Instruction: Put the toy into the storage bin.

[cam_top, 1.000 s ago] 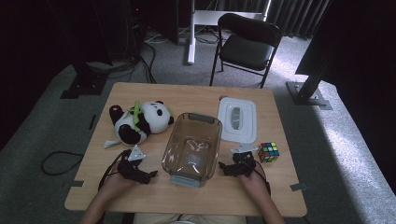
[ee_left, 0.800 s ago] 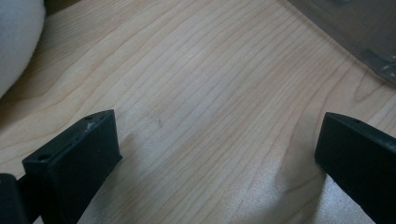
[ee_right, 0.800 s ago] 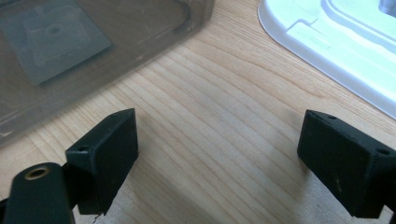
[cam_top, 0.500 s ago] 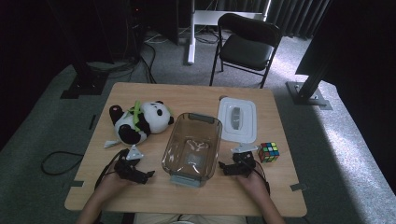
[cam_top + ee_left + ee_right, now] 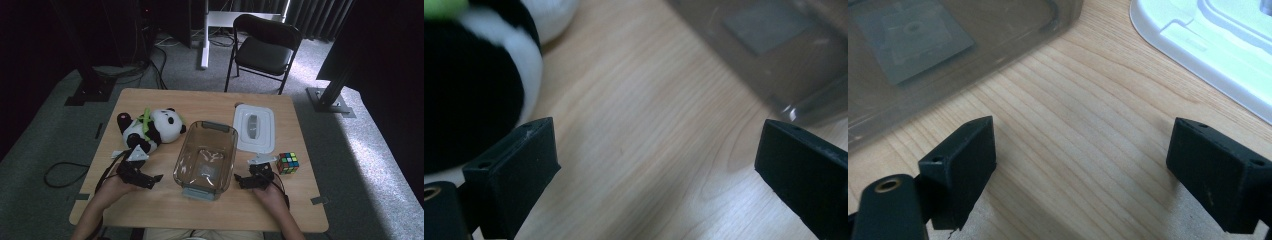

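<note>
Both grippers I held low near the bench's [image 5: 165, 210] front edge, jaws spread wide and empty. Between them lay the clear container [image 5: 206, 157]: just right of the left gripper [image 5: 150, 180], just left of the right gripper [image 5: 243, 181], touching neither.

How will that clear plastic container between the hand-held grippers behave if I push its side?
The clear container looks empty and thin-walled, so it is probably light and may slide easily on the smooth wooden table. Its broad flat base makes tipping unlikely. The glossy walls could be slippery for the jaws.
</note>
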